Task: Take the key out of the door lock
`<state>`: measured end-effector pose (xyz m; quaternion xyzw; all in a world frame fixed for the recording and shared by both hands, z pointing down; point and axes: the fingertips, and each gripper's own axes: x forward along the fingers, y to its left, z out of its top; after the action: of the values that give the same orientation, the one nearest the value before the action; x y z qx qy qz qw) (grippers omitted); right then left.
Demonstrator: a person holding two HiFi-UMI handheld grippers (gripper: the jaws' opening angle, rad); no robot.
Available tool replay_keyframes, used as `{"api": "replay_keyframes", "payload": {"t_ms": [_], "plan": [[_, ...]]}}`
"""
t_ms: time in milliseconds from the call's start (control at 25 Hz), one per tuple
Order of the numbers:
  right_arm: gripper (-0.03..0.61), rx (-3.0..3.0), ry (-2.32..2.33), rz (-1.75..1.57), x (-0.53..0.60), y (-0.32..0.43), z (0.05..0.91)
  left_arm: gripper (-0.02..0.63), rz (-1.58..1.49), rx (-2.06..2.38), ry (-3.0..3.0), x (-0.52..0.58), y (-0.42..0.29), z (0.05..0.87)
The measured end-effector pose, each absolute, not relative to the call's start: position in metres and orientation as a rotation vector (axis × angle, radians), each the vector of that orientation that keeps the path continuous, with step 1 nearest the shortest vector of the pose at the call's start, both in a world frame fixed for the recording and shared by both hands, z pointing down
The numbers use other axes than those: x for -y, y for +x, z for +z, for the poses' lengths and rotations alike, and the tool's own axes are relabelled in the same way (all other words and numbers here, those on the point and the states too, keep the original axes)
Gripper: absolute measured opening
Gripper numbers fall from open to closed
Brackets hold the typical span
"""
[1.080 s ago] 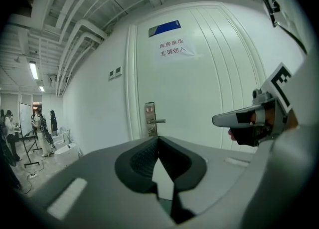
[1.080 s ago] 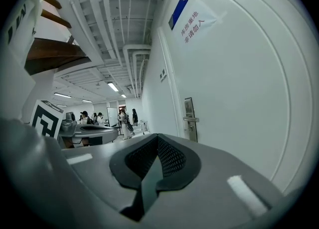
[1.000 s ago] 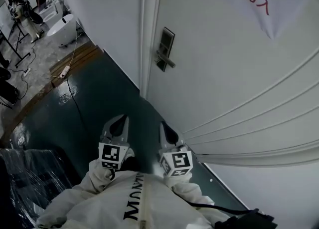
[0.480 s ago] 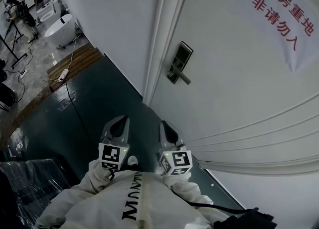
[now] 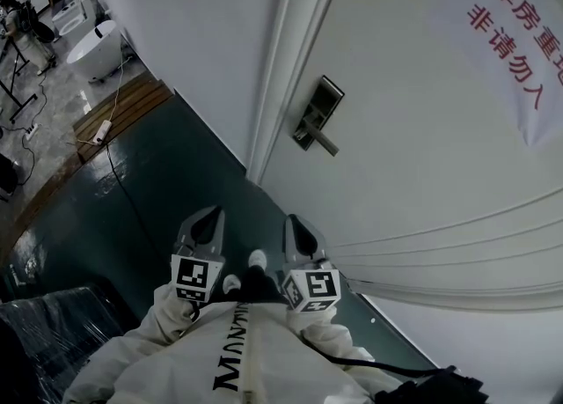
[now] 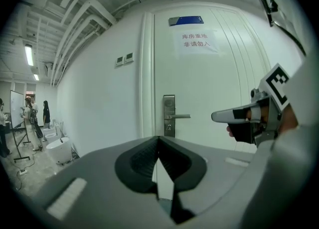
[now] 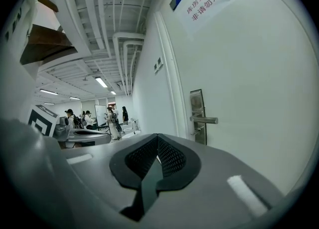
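Held out side by side on pale-sleeved arms (image 5: 163,327): left gripper (image 5: 209,217) and right gripper (image 5: 292,224), both jaws closed on nothing, aimed toward the door lock (image 5: 315,116), well apart from it, right one nearer.

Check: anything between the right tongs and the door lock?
Nothing: the right gripper view shows only open air from the right tongs to the door lock.

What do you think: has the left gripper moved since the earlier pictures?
Yes. The left gripper has moved forward, towards the lock: the gap between them in the head view has shrunk.
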<state>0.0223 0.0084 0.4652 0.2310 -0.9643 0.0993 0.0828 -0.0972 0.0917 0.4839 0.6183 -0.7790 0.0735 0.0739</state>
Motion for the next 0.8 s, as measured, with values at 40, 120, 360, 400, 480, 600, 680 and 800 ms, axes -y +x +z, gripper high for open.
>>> {"api": "replay_keyframes", "payload": {"t_ms": [40,120,360,400,480,600,680,800], "plan": [[0.000,2.876,0.704,0.302,-0.007,0.024,0.465,0.000,0.223,2.333,1.854,-0.092,-0.098,0.485],[0.000,2.873,0.721,0.311,0.003,0.025,0.468,0.000,0.231,2.323,1.849,-0.086,-0.101,0.489],[0.000,2.892,0.742,0.292,0.041,0.006,0.466,0.000,0.246,2.317,1.850,-0.055,-0.118,0.492],[0.000,2.897,0.747,0.288,0.048,0.003,0.464,0.000,0.246,2.318,1.854,-0.047,-0.121,0.491],[0.000,2.902,0.755,0.283,0.062,0.000,0.461,0.000,0.244,2.318,1.867,-0.030,-0.125,0.487],[0.000,2.911,0.780,0.270,0.086,-0.005,0.455,0.000,0.242,2.319,1.896,-0.005,-0.129,0.479],[0.000,2.920,0.798,0.260,0.101,-0.007,0.450,0.000,0.246,2.316,1.913,0.012,-0.133,0.475],[0.000,2.933,0.822,0.250,0.121,-0.010,0.444,0.000,0.254,2.314,1.927,0.032,-0.136,0.471]]}}
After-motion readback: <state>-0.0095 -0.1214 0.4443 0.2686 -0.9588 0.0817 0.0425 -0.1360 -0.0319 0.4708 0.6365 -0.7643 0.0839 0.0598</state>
